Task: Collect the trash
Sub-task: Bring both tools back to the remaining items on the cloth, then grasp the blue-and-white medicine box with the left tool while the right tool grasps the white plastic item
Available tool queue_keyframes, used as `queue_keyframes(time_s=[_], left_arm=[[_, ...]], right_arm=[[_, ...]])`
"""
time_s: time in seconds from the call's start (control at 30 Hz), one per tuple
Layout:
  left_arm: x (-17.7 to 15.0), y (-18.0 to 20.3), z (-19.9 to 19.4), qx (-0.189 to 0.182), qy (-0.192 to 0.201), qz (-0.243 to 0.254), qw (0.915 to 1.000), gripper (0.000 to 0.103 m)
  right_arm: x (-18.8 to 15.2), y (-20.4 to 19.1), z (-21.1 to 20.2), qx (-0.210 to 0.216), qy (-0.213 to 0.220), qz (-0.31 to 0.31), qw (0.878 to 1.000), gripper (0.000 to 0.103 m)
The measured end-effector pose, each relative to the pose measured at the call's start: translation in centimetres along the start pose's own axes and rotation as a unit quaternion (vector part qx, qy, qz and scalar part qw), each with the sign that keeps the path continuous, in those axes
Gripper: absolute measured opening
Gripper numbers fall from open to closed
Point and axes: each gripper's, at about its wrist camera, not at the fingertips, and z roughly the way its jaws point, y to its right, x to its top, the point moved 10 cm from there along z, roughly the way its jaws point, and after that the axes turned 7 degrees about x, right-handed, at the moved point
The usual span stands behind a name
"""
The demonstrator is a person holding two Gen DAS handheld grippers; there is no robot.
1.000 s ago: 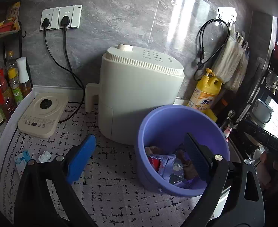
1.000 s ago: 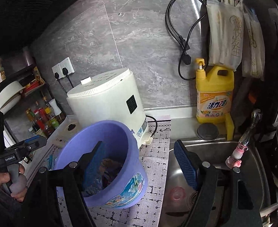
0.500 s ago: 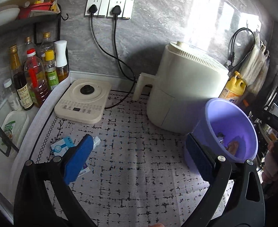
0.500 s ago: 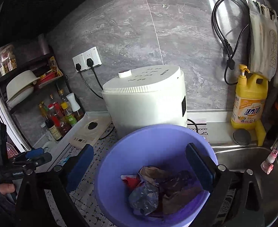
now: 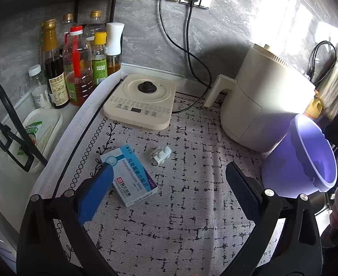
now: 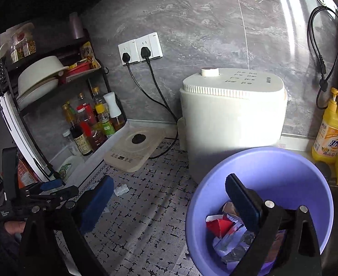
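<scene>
A blue and white medicine box (image 5: 129,174) lies on the patterned counter mat, with a small clear blister pack (image 5: 161,154) just behind it. My left gripper (image 5: 169,195) is open and empty, its left pad right beside the box. The purple bucket (image 5: 307,158) stands at the right and holds several crumpled wrappers (image 6: 228,234). My right gripper (image 6: 169,204) is open and empty; its right finger is over the bucket (image 6: 272,168). The blister pack (image 6: 121,189) and the left gripper (image 6: 51,185) also show in the right wrist view.
A cream air fryer (image 5: 261,101) stands behind the bucket. A flat cream cooker base (image 5: 143,101) sits by the wall with two plugged cords. Several oil and sauce bottles (image 5: 77,69) stand on the left rack. A yellow detergent bottle (image 6: 333,128) is at the far right.
My left gripper has swung left and down, from over the bucket to the medicine box. My right gripper has turned left, so the bucket now sits under its right finger.
</scene>
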Motion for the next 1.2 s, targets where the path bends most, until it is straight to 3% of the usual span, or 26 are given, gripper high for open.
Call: queue_keyframes(time_s=[0.27, 0.47, 0.83, 1.2], left_arm=[[-2.0, -3.1, 2.6, 0.042, -0.032, -0.038, 0.9979, 0.097], [-2.7, -3.9, 4.1, 0.04, -0.046, -0.072, 0.9955, 0.097], [-3.8, -4.2, 8.5, 0.058, -0.081, -0.1, 0.99, 0.097], [-6.5, -4.0, 13.1, 0.1, -0.141, -0.092, 0.9806, 0.097]], right_arm=[[-0.7, -4.2, 3.4, 0.028, -0.028, -0.032, 0.999, 0.095], [-1.2, -6.2, 6.5, 0.038, -0.054, -0.057, 0.996, 0.095], [-2.0, -6.8, 12.3, 0.059, -0.106, -0.075, 0.99, 0.085], [-3.4, -4.4, 14.5, 0.048, -0.133, -0.051, 0.989, 0.084]])
